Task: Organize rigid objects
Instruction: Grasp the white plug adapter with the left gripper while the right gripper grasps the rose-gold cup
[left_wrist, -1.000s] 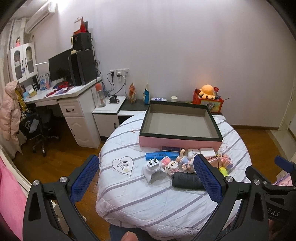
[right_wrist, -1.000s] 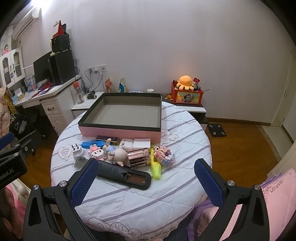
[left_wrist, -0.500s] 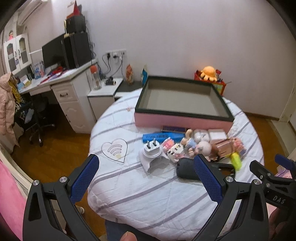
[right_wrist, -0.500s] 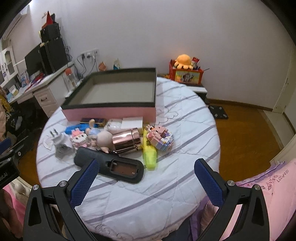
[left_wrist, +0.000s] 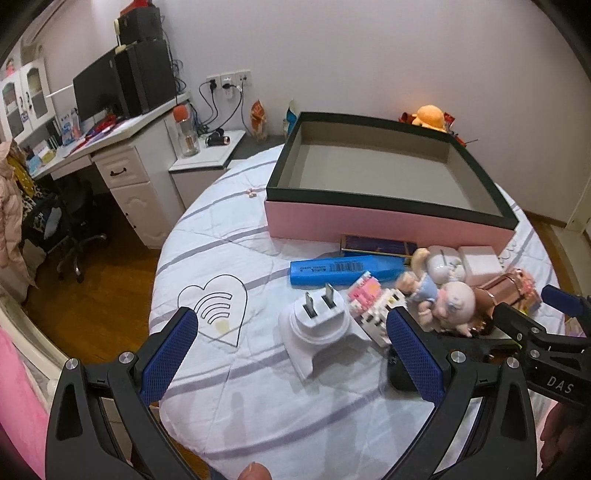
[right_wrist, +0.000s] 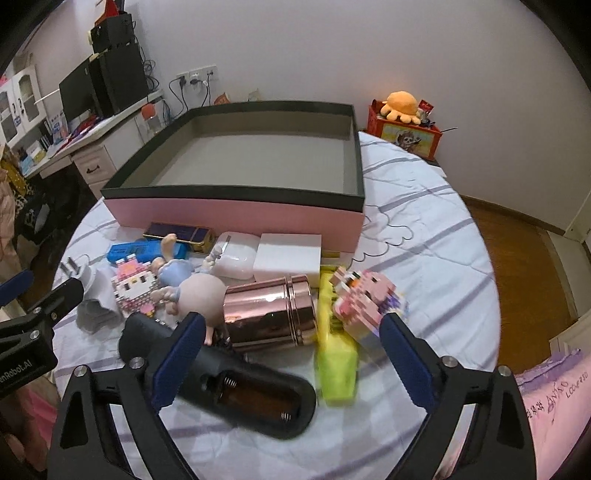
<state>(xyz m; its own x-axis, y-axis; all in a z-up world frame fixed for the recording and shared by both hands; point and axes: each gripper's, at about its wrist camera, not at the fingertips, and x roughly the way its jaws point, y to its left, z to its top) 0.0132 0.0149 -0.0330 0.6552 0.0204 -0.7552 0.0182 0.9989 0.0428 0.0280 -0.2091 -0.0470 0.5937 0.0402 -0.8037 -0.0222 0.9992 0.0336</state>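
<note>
Both my grippers hang over the near edge of the round table, fingers spread wide, holding nothing. Left gripper frames the white plug adapter, prongs up. Right gripper frames the rose-gold canister, lying on its side, with the yellow-green bottle just beside it and the black battery case in front. The toy clutter sits against the pink box, whose grey inside holds nothing. The blue case lies flat near the box wall.
</note>
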